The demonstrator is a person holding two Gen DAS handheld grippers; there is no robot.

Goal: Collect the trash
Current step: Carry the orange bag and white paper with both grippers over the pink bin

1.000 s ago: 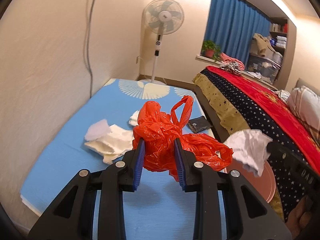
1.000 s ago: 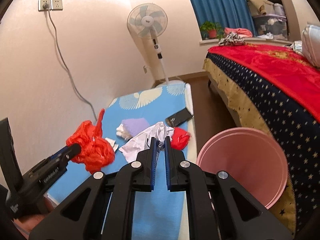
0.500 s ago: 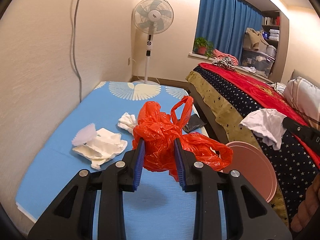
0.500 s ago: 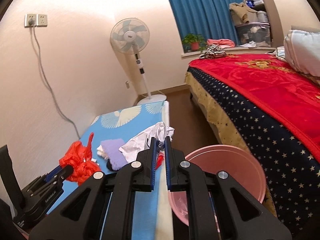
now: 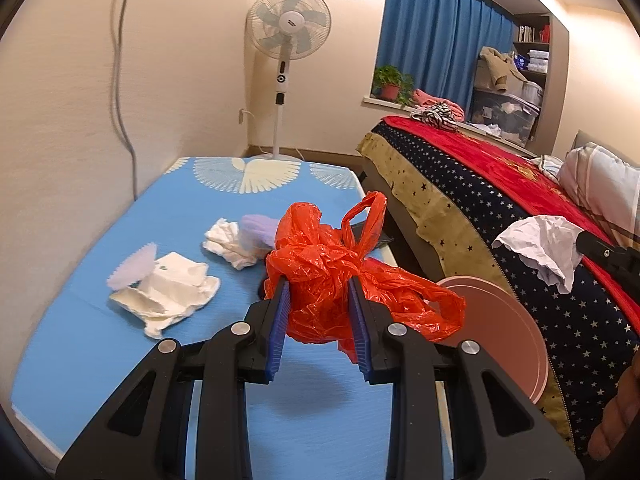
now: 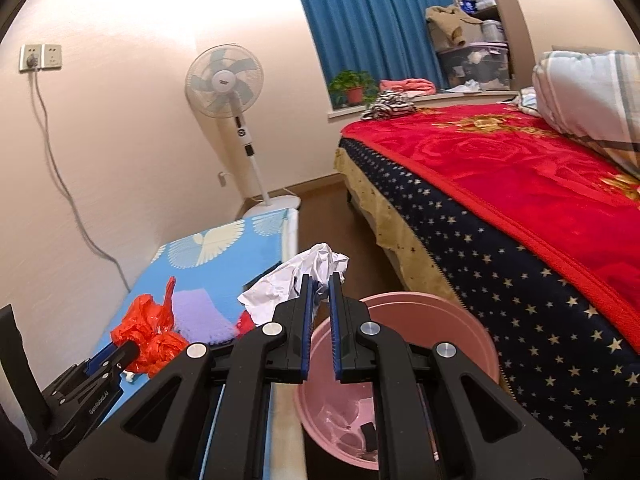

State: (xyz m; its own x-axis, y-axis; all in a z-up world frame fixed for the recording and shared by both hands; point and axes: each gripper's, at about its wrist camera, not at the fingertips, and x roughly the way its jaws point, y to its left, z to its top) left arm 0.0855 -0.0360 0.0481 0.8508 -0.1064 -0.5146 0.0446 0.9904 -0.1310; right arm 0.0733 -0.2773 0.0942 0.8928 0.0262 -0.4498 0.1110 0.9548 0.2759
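Red plush with gold flowers covers the top of the one bed [image 6: 520, 168], its side draped in dark blue cloth dotted with gold stars and edged in mustard. Next in size is a single flat blue mat [image 5: 120, 320] on the floor beside the wall, smooth, printed with pale fan shapes at its far end. One white pedestal fan [image 5: 289, 28] stands beyond it, round cage, light blue blades. Between mat and bed sits one pink bin [image 6: 448, 312], round, smooth plastic, with some clear wrapping and a small dark scrap at its bottom.

Trash on the mat: one flattened cream paper wrapper [image 5: 168, 292], one balled white tissue [image 5: 226, 242], and two pale lilac fuzzy pieces, one scalloped [image 5: 134, 268], one rounder [image 5: 258, 230].

Two grippers, black with ribbed blue pads. The left gripper [image 5: 320, 316] is clamped on a crinkled, glossy orange-red plastic bag [image 5: 332, 276], its loop handle sticking up, bulk spilling right, held above the mat's near end just beside the bin. The right gripper [image 6: 320, 300] has its jaws nearly together, pinching a crumpled white paper [image 6: 288, 284], creased and stiff, which hangs at the bin's far-left rim.
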